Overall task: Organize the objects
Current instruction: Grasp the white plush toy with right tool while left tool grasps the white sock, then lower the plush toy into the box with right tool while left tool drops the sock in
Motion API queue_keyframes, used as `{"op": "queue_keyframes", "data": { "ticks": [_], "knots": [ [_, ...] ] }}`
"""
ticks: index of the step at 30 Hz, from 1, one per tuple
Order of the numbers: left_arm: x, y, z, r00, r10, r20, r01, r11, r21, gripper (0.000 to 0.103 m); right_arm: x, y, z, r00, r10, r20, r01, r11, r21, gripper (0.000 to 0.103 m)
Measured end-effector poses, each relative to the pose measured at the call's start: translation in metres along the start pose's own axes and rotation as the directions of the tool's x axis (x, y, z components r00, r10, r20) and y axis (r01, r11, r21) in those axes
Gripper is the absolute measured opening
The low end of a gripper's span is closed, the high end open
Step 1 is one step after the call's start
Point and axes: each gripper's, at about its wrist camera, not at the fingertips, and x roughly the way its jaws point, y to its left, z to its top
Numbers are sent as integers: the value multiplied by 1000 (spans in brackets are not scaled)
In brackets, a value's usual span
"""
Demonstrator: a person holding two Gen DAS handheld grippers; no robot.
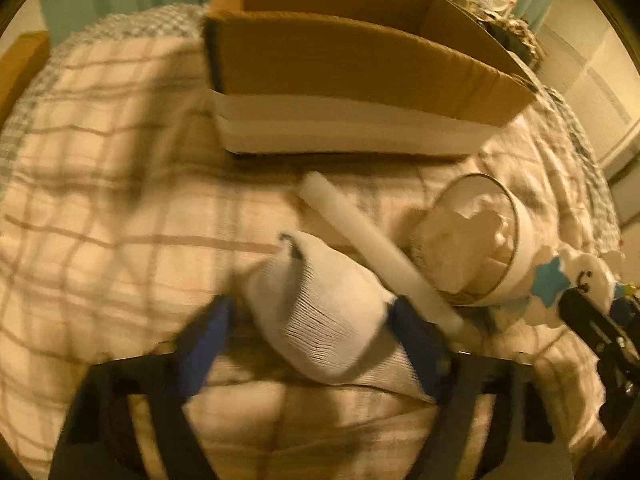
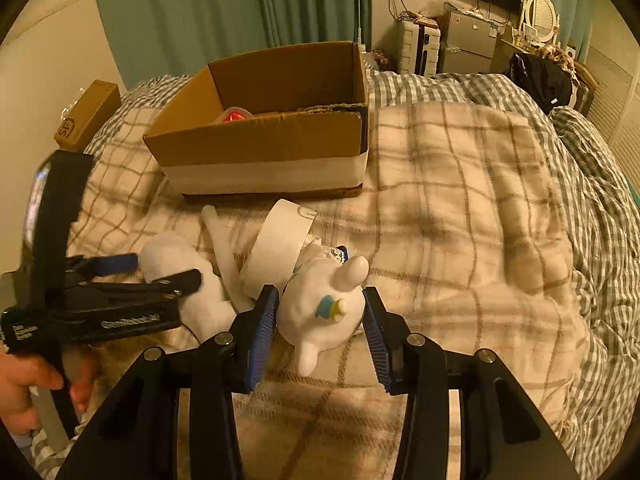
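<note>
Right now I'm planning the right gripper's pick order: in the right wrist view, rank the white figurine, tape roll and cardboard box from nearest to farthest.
1. White figurine, between the right gripper's fingers.
2. Tape roll, just beyond, slightly left.
3. Cardboard box, farthest, at the back left.

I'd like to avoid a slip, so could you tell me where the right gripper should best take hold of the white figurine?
Probably across the white figurine's rounded body, coming from the near side along the blanket. The right gripper's open fingers already flank that widest part; the thin protruding ear and foot look too slender and tapered for a firm hold.
</note>
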Motion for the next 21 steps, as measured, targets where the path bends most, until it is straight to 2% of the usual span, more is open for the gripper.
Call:
{"op": "queue_keyframes", "data": {
  "ticks": [7,13,21],
  "knots": [
    [-21,-1,-6,998,-12,54,11,1000,15,54,-4,0,-3,1000,-6,6,6,1000,4,42],
    [-69,-3,-16,987,5,159,-11,999,35,51,-27,5,0,999,-13,44,13,1000,-5,42],
    [-144,-10,-14,951,-16,308,3,999,42,51,-79,17,9,991,-9,133,12,1000,-21,42]
  ]
}}
